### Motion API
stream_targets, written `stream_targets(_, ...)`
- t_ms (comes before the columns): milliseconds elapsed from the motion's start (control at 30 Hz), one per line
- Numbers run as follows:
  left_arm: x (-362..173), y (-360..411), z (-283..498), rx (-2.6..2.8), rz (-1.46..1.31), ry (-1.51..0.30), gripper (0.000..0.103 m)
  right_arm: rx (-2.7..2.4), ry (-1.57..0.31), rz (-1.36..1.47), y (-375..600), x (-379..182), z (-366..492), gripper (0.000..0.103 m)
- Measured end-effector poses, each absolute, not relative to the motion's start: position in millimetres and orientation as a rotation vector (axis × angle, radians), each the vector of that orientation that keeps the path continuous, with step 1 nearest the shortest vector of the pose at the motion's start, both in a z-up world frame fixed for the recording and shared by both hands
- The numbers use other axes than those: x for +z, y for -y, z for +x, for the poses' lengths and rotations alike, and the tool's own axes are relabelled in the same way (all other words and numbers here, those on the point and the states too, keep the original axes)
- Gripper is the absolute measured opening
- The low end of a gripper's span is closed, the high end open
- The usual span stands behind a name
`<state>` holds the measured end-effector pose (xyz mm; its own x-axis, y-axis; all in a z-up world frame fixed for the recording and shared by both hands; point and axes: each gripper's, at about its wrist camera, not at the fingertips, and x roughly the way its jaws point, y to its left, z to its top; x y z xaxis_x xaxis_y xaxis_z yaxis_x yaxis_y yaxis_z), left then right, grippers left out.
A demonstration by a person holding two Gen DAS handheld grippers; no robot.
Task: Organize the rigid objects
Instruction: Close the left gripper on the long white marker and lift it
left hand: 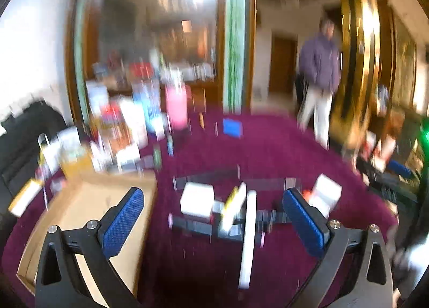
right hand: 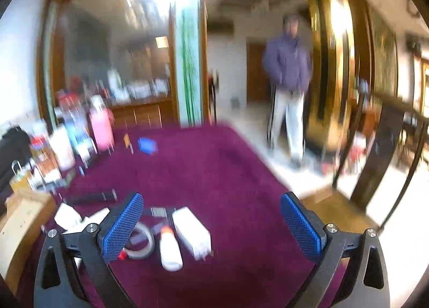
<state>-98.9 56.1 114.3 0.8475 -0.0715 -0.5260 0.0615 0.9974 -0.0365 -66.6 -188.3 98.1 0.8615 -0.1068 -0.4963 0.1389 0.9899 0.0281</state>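
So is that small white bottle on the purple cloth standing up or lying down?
Lying down. In the right wrist view the white bottle rests on its side on the purple cloth, beside a white box. Blur hides whether it is capped.

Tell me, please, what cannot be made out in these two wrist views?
- Left wrist view: motion blur smears the small items between the open left gripper; what they are is unreadable.
- Both views: labels on the far clutter are blurred.
- Cardboard box: contents hidden by its angle and a finger.
- Right wrist view: the tape roll is partly covered by the open right gripper.
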Motion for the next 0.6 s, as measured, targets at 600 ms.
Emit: stream_targets(600,37,-27,-66,-0.202,0.018,-0.882,0.073,-0.063,-0.634,0.264,211,48,-31,0.102)
